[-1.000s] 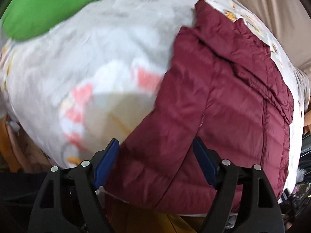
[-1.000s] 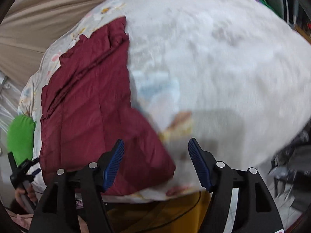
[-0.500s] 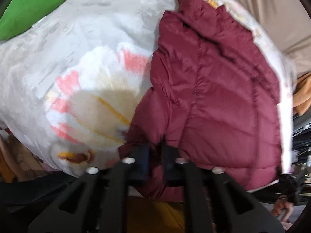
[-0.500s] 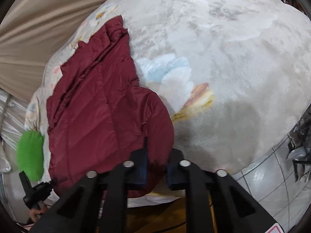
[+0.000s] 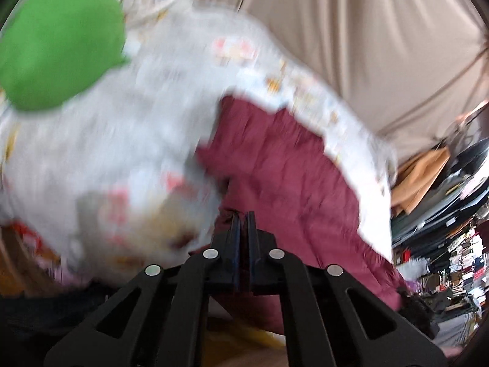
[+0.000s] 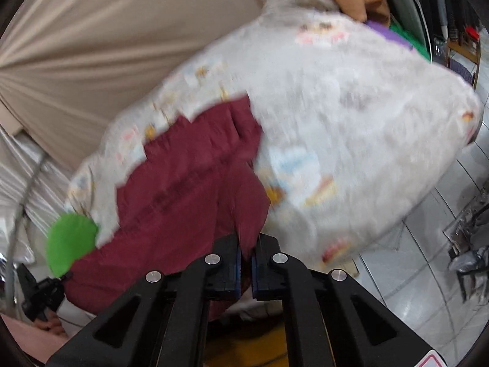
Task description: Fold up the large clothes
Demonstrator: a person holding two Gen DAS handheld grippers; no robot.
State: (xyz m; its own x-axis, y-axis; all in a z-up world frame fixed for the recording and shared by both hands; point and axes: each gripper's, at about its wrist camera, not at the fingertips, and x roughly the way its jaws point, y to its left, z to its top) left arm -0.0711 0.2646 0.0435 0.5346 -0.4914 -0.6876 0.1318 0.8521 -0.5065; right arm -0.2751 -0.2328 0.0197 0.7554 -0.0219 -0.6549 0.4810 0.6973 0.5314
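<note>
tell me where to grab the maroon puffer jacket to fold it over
By the near hem corners, coming in from the near edge of the blanket. The maroon puffer jacket lies flat with its hem toward the tools; the left tool and right tool are each shut on one corner.

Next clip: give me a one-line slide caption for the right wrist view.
Right hand-held gripper shut on the near hem of a maroon puffer jacket spread over a printed white blanket.

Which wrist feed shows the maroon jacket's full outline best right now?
Right wrist: the maroon jacket shows nearly whole on the blanket, pinched by the right gripper. Left wrist view is blurrier and cuts off its near hem.
</note>
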